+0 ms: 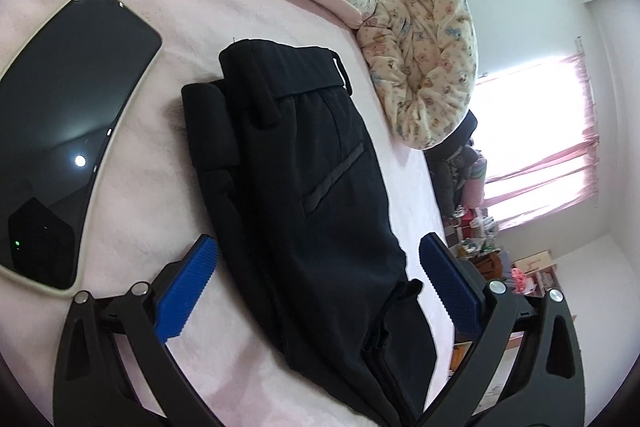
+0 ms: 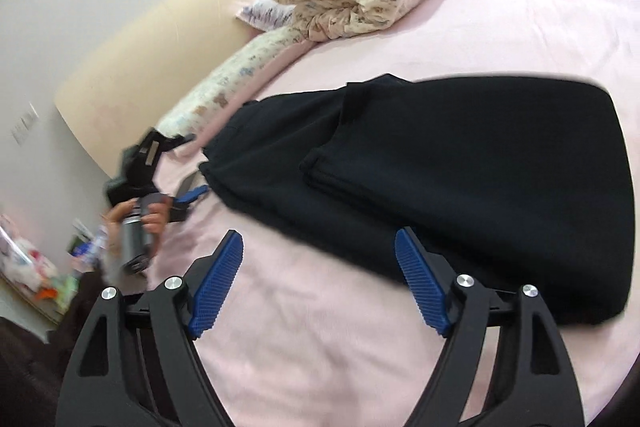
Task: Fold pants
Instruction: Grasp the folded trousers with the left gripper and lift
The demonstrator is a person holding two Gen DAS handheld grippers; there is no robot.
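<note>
Black pants point(image 1: 304, 195) lie folded on a pink bed sheet point(image 1: 132, 195), waistband at the far end, a slit pocket facing up. My left gripper point(image 1: 318, 251) stands open, its blue pads on either side of the pants' near part without pressing the cloth. In the right wrist view the pants point(image 2: 460, 171) show as a folded dark stack, one layer doubled over on top. My right gripper point(image 2: 320, 247) is open over bare sheet, its right pad just at the pants' near edge. The left gripper point(image 2: 188, 193), held by a hand, appears at the pants' left end.
A phone point(image 1: 68, 131) with a dark screen lies on the sheet left of the pants. Floral pillows and a rolled quilt point(image 1: 424, 59) sit beyond them. The bed's edge runs on the right, with a cluttered floor below. A cream headboard point(image 2: 152, 67) stands against the wall.
</note>
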